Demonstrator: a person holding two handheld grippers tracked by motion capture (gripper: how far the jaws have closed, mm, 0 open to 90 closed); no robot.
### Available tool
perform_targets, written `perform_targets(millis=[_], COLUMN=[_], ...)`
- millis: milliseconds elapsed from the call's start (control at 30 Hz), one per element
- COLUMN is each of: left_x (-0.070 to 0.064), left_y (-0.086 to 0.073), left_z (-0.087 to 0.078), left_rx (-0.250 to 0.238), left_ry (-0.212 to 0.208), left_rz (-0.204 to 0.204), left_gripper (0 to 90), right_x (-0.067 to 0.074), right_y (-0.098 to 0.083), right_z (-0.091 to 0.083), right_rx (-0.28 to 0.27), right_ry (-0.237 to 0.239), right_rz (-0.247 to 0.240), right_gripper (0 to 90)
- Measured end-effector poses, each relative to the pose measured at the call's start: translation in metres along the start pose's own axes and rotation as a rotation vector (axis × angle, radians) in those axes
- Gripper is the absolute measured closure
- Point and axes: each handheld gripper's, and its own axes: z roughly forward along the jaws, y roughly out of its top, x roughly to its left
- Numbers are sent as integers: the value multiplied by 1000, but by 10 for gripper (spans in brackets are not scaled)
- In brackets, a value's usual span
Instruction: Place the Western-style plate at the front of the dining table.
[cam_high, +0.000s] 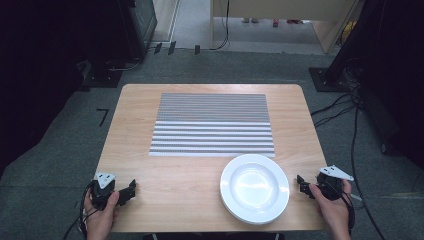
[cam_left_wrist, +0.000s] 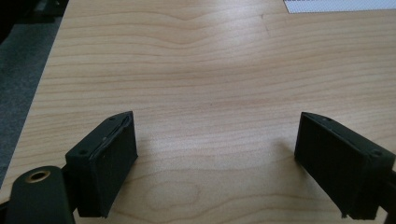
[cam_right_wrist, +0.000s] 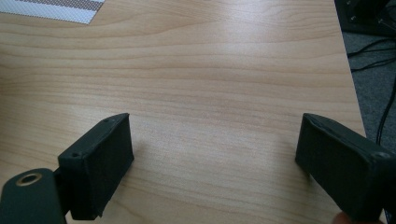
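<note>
A white plate (cam_high: 254, 187) lies on the wooden table (cam_high: 175, 175) at the front right. Behind it a grey striped placemat (cam_high: 212, 125) is spread flat across the middle. My left gripper (cam_high: 128, 191) rests at the front left edge, held by a hand, open, with bare wood between its jaws (cam_left_wrist: 217, 140). My right gripper (cam_high: 301, 184) sits at the front right edge just right of the plate, also open and holding nothing (cam_right_wrist: 215, 140). A corner of the placemat (cam_left_wrist: 341, 4) shows at the top of the left gripper view, and another corner of the placemat (cam_right_wrist: 56, 9) in the right gripper view.
Grey carpet surrounds the table. Black cables (cam_high: 345, 110) run across the floor on the right, and dark equipment stands (cam_high: 137, 25) rise at the back left and right. A light wooden piece of furniture (cam_high: 280, 15) stands behind.
</note>
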Motion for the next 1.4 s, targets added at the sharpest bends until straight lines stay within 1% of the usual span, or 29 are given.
perform_targets(millis=[100, 233, 333, 400, 467, 500, 567, 633, 700, 733, 767, 800, 833, 867, 900, 933, 1000, 1033, 1067, 1100, 1133, 1167, 1200, 1233, 1267, 1300, 1333, 1367, 1400], left_x=[-1, -9, -18, -20, -22, -25, -29, -31, -38, -38, -40, -45, -45, -48, -51, -54, -65, -65, -71, -76, -81, -86, -91, -104, -104, -110, -124, -124, -130], left_y=[1, 2, 3, 3, 4, 6, 9, 12, 20, 20, 23, 26, 26, 28, 30, 31, 37, 37, 38, 41, 43, 46, 49, 54, 54, 56, 60, 60, 61], left_z=[-1, -1, -2, -2, -2, -5, -9, -11, -15, -15, -16, -17, -17, -17, -17, -17, -15, -15, -14, -14, -13, -12, -11, -9, -9, -8, -6, -6, -5], left_rx=[8, 8, 2, 3, 5, 3, -5, -12, -26, -26, -25, -28, -28, -31, -31, -31, -30, -30, -28, -29, -37, -41, -45, -59, -59, -62, -63, -63, -72], left_ry=[5, -16, -31, -34, -45, -66, -63, -69, -81, -81, -95, -122, -122, -137, -140, -144, -171, -171, -188, -193, -207, -229, -249, -270, -270, -280, -293, -293, -292], left_rz=[-7, -4, 19, 19, 9, -3, 9, 10, 29, 29, 30, 30, 30, 38, 44, 52, 92, 92, 107, 106, 94, 77, 69, 72, 72, 78, 90, 90, 86], left_gripper=[129, 128, 128, 128, 129, 128, 128, 129, 128, 129, 129, 128, 128, 128, 128, 128, 128, 128, 128, 128, 128, 128, 128, 129, 129, 129, 129, 129, 129], right_x=[1, 1, -1, -1, 0, 1, 4, 7, 11, 14, 16, 18, 18, 19, 21, 21, 23, 24, 24, 26, 28, 32, 32, 36, 38, 38, 41, 41, 42], right_y=[0, 0, 0, 0, 0, 1, 5, 11, 17, 21, 25, 28, 28, 30, 36, 36, 40, 41, 41, 40, 39, 38, 38, 36, 35, 35, 32, 32, 31], right_z=[0, 0, -1, -2, -3, -5, -8, -13, -18, -21, -24, -26, -26, -27, -31, -31, -32, -32, -32, -33, -33, -35, -35, -37, -37, -37, -38, -38, -39], right_rx=[1, -1, -8, -9, -16, -23, -25, -37, -48, -66, -74, -75, -75, -79, -79, -79, -69, -66, -66, -75, -84, -101, -101, -108, -110, -110, -111, -111, -112], right_ry=[-6, -2, 7, 4, -1, -2, -4, 24, 34, 42, 48, 45, 45, 41, 41, 41, 37, 38, 38, 41, 47, 45, 45, 47, 46, 46, 42, 42, 44], right_rz=[4, 11, 35, 38, 50, 57, 57, 61, 44, 45, 50, 49, 49, 46, 66, 66, 83, 89, 89, 95, 96, 94, 94, 86, 79, 79, 56, 56, 54], right_gripper=[101, 102, 107, 113, 140, 140, 141, 141, 141, 142, 142, 143, 143, 145, 147, 147, 150, 150, 150, 150, 149, 149, 149, 149, 149, 149, 149, 149, 149])
